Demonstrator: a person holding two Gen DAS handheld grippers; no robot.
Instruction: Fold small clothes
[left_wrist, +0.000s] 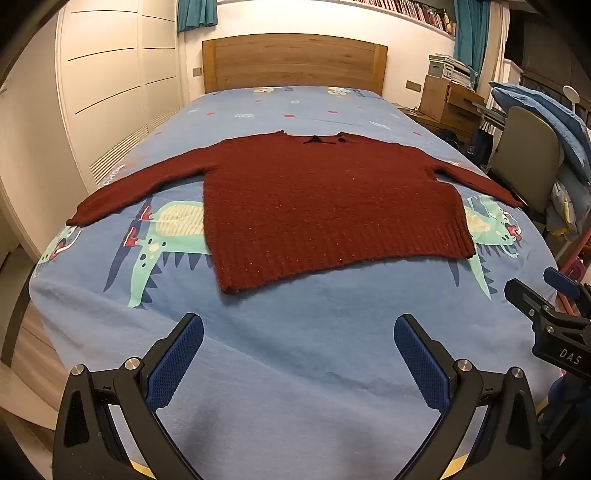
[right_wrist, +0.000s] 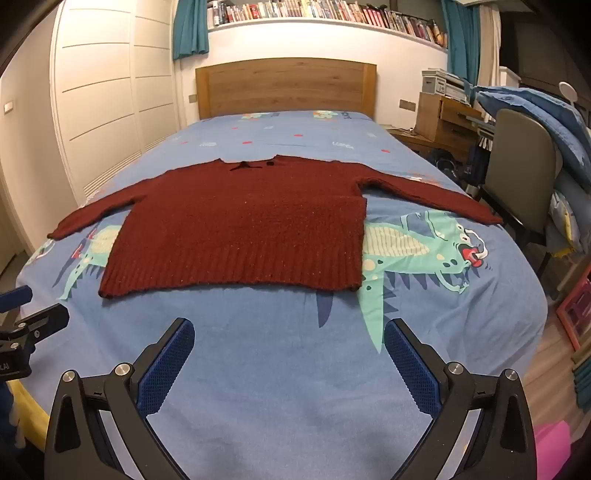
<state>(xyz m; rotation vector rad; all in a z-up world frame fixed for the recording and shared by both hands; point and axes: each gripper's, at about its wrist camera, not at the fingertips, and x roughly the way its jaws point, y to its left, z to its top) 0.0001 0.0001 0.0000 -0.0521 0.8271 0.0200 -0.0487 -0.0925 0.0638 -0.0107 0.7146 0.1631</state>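
Dark red knit sweater (left_wrist: 325, 206) spread flat on the bed (left_wrist: 295, 350), both claws wide and empty short of its hem, left claw (left_wrist: 298, 350), right claw (right_wrist: 289, 352), "DAS" lettering on the right claw's body.

White letters "DAS" on the black body of the right gripper (left_wrist: 554, 314) seen from the left wrist view, book spines on the shelf (right_wrist: 332, 13) too small to read

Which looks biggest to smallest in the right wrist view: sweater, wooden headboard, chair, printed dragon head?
1. Dark red sweater
2. Wooden headboard, though it is farther away, so its true size is unsure
3. Chair
4. Dragon head printed on the sheet
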